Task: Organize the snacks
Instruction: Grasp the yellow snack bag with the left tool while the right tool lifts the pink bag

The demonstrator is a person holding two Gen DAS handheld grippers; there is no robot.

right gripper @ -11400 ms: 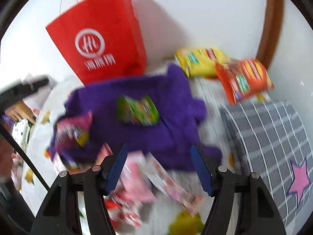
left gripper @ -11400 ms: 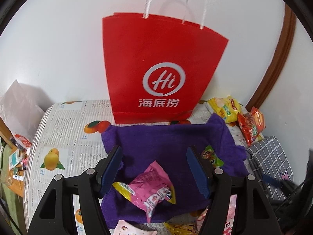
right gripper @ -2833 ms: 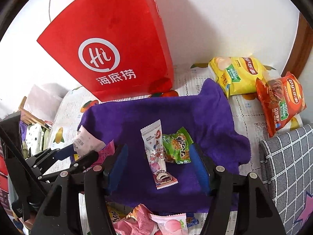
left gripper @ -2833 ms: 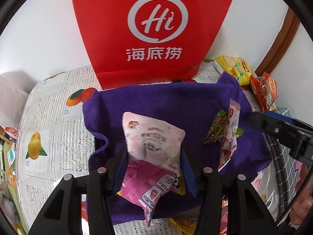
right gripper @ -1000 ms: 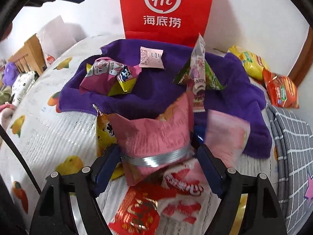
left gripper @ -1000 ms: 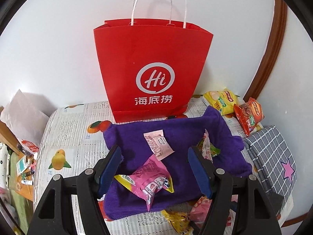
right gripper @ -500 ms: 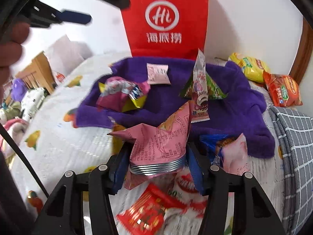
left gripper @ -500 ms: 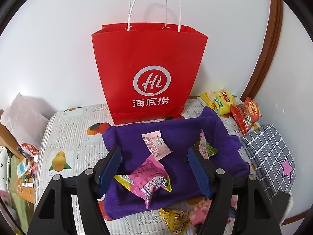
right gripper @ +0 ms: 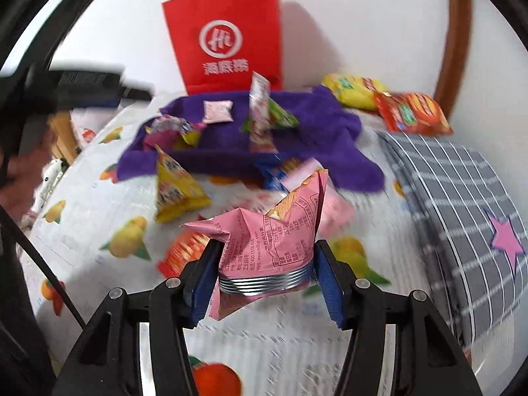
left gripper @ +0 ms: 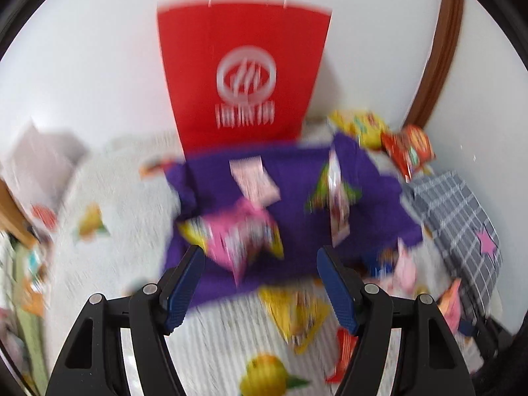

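My right gripper (right gripper: 267, 250) is shut on a pink snack packet (right gripper: 274, 241) and holds it above the fruit-print tablecloth (right gripper: 99, 231), in front of the purple towel (right gripper: 313, 138). The towel bears a pink-and-yellow packet (left gripper: 237, 234), a pale pink packet (left gripper: 254, 181), and a slim packet (left gripper: 336, 198) leaning on a green one (left gripper: 321, 191). My left gripper (left gripper: 260, 257) is open over the towel's near edge with nothing between its fingers. That view is blurred. A yellow triangular packet (right gripper: 175, 188) and other loose packets lie on the cloth in front of the towel.
A red paper bag (left gripper: 244, 76) stands against the white wall behind the towel. A yellow chip bag (left gripper: 359, 128) and a red chip bag (left gripper: 409, 151) lie at the back right. A grey checked cloth (left gripper: 455, 217) covers the right side. Wooden furniture stands left of the table.
My right gripper's jaws have closed on the pink packet and lifted it off the pile, drawing back from the towel. My left gripper has dropped lower, and its view now blurs.
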